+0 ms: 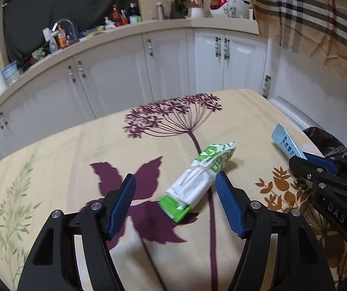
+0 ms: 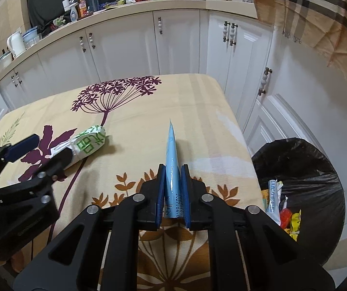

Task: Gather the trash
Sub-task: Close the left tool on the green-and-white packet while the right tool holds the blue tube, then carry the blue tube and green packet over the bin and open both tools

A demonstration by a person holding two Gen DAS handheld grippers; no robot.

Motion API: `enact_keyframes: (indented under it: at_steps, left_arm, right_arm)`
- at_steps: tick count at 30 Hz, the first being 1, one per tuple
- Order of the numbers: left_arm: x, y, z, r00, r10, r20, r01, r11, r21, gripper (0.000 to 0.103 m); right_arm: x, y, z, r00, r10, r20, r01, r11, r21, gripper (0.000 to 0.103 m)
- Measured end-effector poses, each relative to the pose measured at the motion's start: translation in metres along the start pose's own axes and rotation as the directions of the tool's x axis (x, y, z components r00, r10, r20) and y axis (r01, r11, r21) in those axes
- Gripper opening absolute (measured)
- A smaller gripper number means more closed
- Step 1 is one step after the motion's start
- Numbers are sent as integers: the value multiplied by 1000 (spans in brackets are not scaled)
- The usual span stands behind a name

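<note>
Table point(image 1: 64, 145): floral cloth
Right gripper point(image 2: 173, 169): pinching blue sachet point(image 2: 172, 160)
Left gripper point(image 1: 175, 181): spread around green-white packet point(image 1: 197, 177); light, crushable, grip mid-body

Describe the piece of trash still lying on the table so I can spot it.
On the floral tablecloth, look just below the purple flower print. The crumpled white-and-green packet lies there between the open left gripper's fingers; unlike the blue wrapper held by the right gripper, it rests untouched.
</note>
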State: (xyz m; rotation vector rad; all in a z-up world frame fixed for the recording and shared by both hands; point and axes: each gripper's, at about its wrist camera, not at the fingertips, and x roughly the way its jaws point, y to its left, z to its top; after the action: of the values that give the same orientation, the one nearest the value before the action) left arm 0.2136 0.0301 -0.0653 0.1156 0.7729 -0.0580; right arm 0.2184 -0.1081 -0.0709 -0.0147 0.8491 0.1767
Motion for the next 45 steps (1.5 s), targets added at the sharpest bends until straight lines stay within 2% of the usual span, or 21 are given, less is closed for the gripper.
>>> enact_keyframes:
  at_steps: [4,6,8,11,26,45]
  left_arm:
    - [9,-4,2,999,-30,-39,30,999,12,66]
    - [12,-6,1,998,-40,-55,41,999,20,59]
    - [14,-8,1,997,-46,-67,48,999,23,48]
    - [15,-10,0,996,-51,-73,53,998,28,44]
    - [-2,-7,-5,999,-29,-20,30,999,12,42]
    - [-48,14,-28,1000,1,28,2,995,-101,42]
  right_arm:
    - [1,-3,-1,1000,6,-2,-6,1000,7,13]
    - [2,-4,-1,1000,11,-3,-11,1000,10,13]
    - [2,-5,-1,1000,14,-3,-14,1000,13,13]
    - [1,-5,-1,1000,16,-1,-16,1000,11,13]
    - [-7,4,-7,1000,18,11,-18,1000,-8,13]
    - [-40,22,-27,998,40,50,-38,998,-47,13]
